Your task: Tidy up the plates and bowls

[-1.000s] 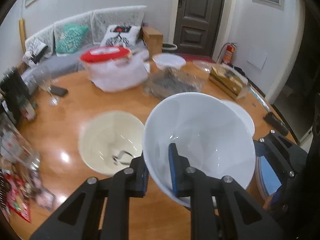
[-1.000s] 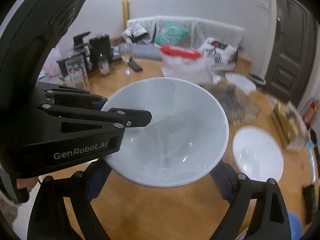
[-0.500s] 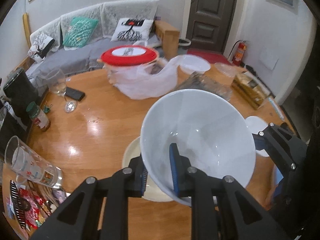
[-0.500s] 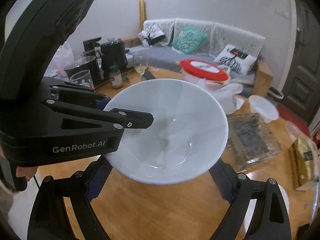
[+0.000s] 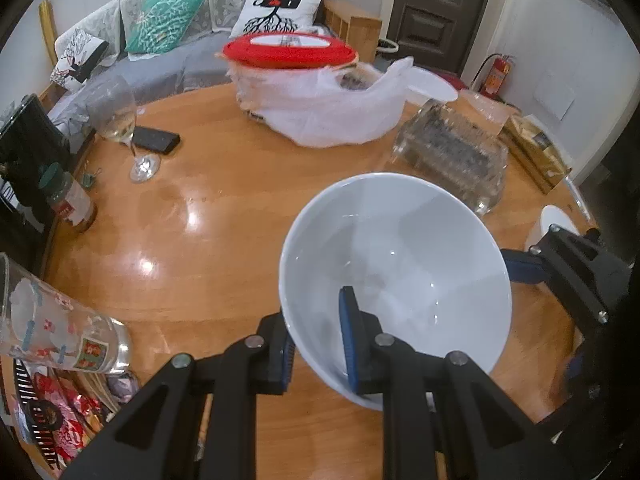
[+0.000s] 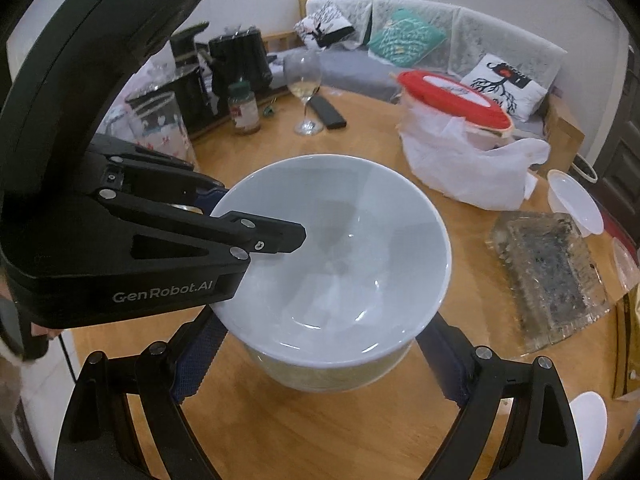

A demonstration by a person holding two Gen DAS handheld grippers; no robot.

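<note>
A large white bowl (image 5: 400, 264) hangs just above the wooden table (image 5: 224, 208). My left gripper (image 5: 316, 332) is shut on its near rim, one blue pad inside and one outside. In the right wrist view the white bowl (image 6: 332, 256) fills the middle, and my right gripper (image 6: 316, 352) stands wide with its pads against the bowl's two sides. A cream bowl (image 6: 320, 376) shows directly under the white one; I cannot tell whether they touch. The left view hides the cream bowl. A white plate (image 6: 588, 412) lies to the right.
A wine glass (image 5: 120, 120), a black phone (image 5: 156, 140) and a jar (image 5: 68, 200) stand at the left. A red-lidded tub in a white bag (image 5: 312, 92) sits at the back. A clear packet (image 5: 452, 152) lies at the right and a tumbler (image 5: 60, 332) at the near left.
Both grippers carried the white bowl leftward across the table and slightly down. The cream bowl, earlier beside it, now lies beneath it. The plate has slid to the right edge.
</note>
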